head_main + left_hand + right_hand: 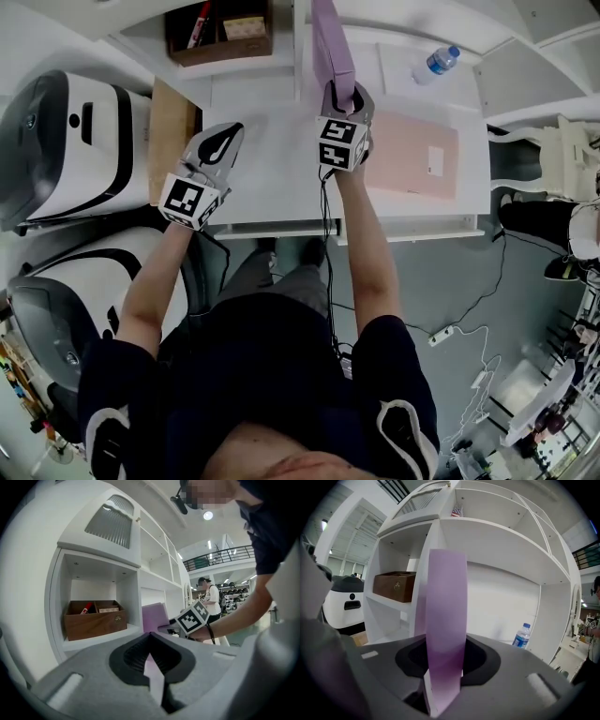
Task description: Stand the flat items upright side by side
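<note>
Dark short-sleeved shirt (pixel 272 375) with white-edged shoulder patches (pixel 408 433), grey trousers (pixel 281 281); grey left tool (pixel 223 141) and right tool (pixel 345 98) each bear a black-and-white marker cube (pixel 192 200), the right trailing a black cable (pixel 328 244).

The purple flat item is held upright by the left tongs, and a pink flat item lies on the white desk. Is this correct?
Not quite. The purple flat item is held upright by the right tongs, not the left tongs, which are shut; the right gripper view shows it between the jaws. The pink flat item does lie on the white desk.
</note>
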Action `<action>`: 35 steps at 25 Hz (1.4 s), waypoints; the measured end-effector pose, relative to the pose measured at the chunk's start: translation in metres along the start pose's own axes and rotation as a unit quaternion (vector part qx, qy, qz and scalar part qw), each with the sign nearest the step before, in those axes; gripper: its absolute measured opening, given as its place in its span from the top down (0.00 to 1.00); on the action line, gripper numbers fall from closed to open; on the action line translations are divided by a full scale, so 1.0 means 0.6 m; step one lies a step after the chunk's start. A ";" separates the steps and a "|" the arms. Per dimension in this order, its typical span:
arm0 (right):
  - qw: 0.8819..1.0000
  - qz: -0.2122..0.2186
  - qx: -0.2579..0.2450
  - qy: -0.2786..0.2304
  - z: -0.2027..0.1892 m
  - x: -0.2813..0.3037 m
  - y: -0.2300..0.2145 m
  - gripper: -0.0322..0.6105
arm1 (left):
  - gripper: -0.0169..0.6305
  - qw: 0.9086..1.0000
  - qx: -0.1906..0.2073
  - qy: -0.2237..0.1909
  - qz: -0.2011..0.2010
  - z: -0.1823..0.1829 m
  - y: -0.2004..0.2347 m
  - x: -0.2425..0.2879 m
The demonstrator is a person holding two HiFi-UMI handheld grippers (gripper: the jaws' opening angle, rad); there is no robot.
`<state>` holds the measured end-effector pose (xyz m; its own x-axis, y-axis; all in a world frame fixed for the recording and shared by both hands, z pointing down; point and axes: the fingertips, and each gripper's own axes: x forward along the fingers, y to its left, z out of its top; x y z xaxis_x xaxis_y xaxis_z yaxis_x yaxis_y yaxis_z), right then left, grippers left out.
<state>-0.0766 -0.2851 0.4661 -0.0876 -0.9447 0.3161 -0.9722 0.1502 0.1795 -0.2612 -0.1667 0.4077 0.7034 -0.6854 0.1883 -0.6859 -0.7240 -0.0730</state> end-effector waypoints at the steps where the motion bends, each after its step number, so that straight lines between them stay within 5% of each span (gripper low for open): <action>1: 1.000 -0.003 0.000 -0.002 0.001 0.007 0.000 0.73 | 0.97 1.000 0.000 0.000 0.002 0.000 0.002 0.000; 13: 0.999 -0.037 -0.021 -0.023 0.010 0.062 0.018 0.72 | 0.97 1.000 -0.006 0.004 0.014 -0.010 0.016 -0.006; 35: 0.998 -0.013 -0.040 -0.049 0.009 0.115 0.035 0.69 | 0.97 1.000 -0.011 0.015 0.012 -0.031 0.014 -0.003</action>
<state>-0.1045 -0.3488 0.4865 -0.0877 -0.9721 0.2177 -0.9543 0.1446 0.2615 -0.2720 -0.1700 0.4249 0.6802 -0.7002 0.2170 -0.7075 -0.7046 -0.0557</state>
